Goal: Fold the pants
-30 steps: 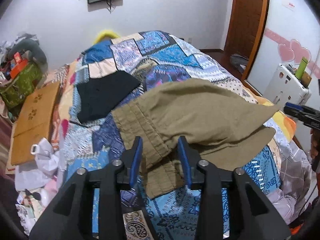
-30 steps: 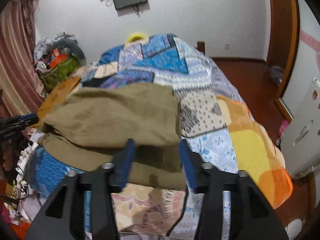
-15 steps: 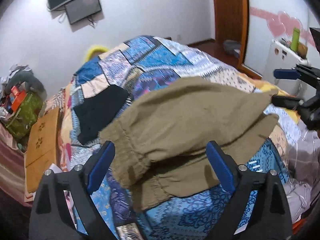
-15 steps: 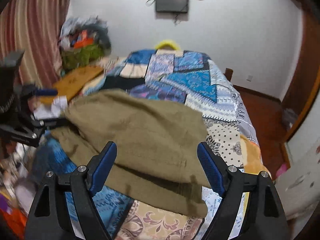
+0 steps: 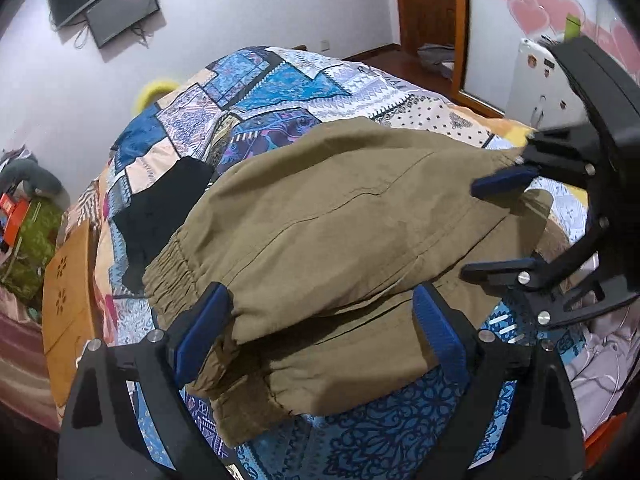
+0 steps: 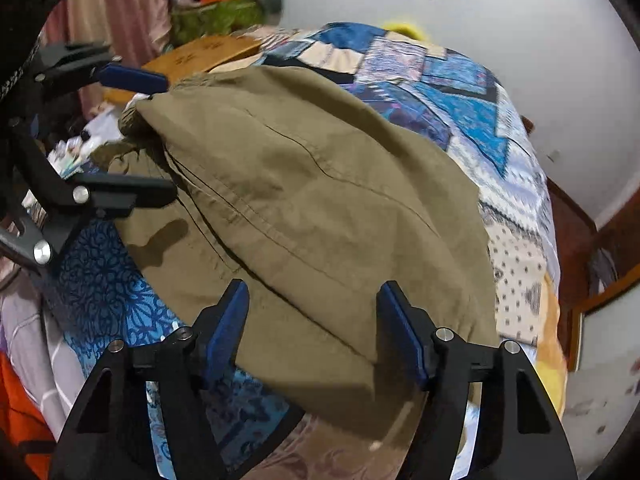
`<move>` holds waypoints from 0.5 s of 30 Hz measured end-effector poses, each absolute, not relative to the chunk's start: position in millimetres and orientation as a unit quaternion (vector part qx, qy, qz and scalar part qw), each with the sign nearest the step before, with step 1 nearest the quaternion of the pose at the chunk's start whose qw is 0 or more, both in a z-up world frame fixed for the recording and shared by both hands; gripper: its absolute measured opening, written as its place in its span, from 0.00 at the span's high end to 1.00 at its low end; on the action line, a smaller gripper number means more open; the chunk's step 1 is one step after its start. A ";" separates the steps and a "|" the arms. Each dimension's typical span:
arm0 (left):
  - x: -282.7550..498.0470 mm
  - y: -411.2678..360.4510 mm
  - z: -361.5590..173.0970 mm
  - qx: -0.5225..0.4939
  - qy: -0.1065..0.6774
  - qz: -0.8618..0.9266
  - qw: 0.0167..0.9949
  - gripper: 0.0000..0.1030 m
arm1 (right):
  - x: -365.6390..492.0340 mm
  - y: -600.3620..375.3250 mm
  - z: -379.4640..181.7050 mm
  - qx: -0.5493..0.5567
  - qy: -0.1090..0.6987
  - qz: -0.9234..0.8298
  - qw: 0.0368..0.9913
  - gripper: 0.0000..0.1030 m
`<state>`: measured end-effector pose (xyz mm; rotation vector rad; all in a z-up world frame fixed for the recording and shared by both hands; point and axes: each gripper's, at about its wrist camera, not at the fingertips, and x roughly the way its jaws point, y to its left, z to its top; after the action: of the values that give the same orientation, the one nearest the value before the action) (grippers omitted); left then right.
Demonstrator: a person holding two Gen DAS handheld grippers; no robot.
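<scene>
Left wrist view is showing the pants point(image 5: 336, 216), olive and folded over once, lying on the patchwork quilt point(image 5: 280, 80) of the bed, with the elastic waistband point(image 5: 172, 264) facing this camera's left. The left gripper point(image 5: 320, 328) is hanging just above the near edge of the pants with its jaws spread wide, pads clear of the cloth on both sides. A black cloth point(image 5: 160, 208) is lying on the quilt just beyond the waistband, partly under it. At the right edge the right gripper point(image 5: 496, 224) is reaching over the far end of the pants. In the right wrist view the right gripper point(image 6: 312, 328) is closing its jaws, now about half apart, with the folded edge of the pants point(image 6: 320, 200) between them but the pads not pressing on it
</scene>
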<state>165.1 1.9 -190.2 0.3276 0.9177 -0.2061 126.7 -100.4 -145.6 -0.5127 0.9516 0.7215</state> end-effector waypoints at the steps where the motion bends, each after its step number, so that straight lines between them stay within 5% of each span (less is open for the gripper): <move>1: 165.3 0.6 -191.7 0.161 0.441 -0.102 0.877 0.08 | 128.1 -98.6 -145.6 -0.241 0.446 0.342 0.791 0.43; 8: 165.3 -5.1 -199.1 0.183 0.445 -0.114 0.869 0.08 | 133.3 -93.0 -144.4 -0.203 0.458 0.362 0.786 0.93; 15: 161.7 -8.7 -187.0 0.205 0.402 -0.123 0.884 0.46 | 140.4 -112.5 -111.3 -0.135 0.429 0.371 0.812 0.95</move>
<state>161.7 -8.7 -187.0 0.4269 0.8359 -0.2558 140.4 -112.5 -111.3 -0.2878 0.9166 0.7925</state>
